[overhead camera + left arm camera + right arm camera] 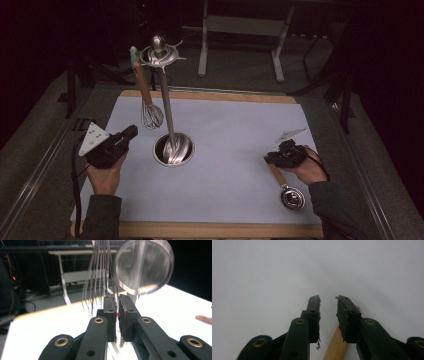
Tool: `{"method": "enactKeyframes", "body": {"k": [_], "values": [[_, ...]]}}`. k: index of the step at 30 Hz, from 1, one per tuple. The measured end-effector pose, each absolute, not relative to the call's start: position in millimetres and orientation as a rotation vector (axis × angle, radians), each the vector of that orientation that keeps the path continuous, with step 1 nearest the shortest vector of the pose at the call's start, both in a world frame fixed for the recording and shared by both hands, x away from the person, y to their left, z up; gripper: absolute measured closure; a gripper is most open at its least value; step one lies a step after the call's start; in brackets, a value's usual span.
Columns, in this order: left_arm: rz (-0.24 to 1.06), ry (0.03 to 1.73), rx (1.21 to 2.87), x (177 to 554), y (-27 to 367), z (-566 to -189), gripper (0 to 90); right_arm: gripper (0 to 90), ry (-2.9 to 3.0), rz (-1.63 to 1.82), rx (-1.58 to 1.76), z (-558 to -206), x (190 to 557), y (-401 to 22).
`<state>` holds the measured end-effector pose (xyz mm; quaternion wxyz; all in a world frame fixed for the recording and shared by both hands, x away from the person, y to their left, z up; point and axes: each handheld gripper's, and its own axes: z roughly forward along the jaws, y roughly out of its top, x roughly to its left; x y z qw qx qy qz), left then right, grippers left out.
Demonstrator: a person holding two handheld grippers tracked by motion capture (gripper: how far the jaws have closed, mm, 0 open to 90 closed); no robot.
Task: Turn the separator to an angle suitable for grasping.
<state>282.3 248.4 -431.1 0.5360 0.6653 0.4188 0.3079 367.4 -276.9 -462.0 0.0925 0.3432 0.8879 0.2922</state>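
The right gripper view shows the right hand-held gripper (329, 299) unclenched astride the strainer's wooden handle (337, 346), so it should clamp squarely before lifting.

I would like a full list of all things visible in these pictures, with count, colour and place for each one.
utensil stand: one, silver metal, tall pole on a round base, middle of the mat.
whisk: one, wooden handle with pale green tip, wire head, hanging from the stand's top ring on its left side.
ladle: one, wooden handle, shiny metal bowl, lying on the mat at the near right.
mat: one, white, covering the board.
board: one, light wood, under the mat.
metal frame: one, grey, on the floor behind the table.
left gripper: one, black, jaws slightly apart, near the stand's base.
right gripper: one, black, open, over the ladle's handle.
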Motion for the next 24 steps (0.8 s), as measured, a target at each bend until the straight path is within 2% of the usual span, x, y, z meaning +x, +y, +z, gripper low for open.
{"method": "enactKeyframes", "body": {"k": [7,14,24], "values": [[0.664,1.045,1.621,279,246,-464,82.4,87.0,2.634,0.843,1.061,-468,362,-289],[0.624,1.073,1.655,276,240,-486,81.8,89.2,2.635,0.831,1.100,-473,356,-300],[0.560,1.086,1.726,275,225,-514,81.5,68.1,2.645,0.889,1.224,-476,351,-313]]}}
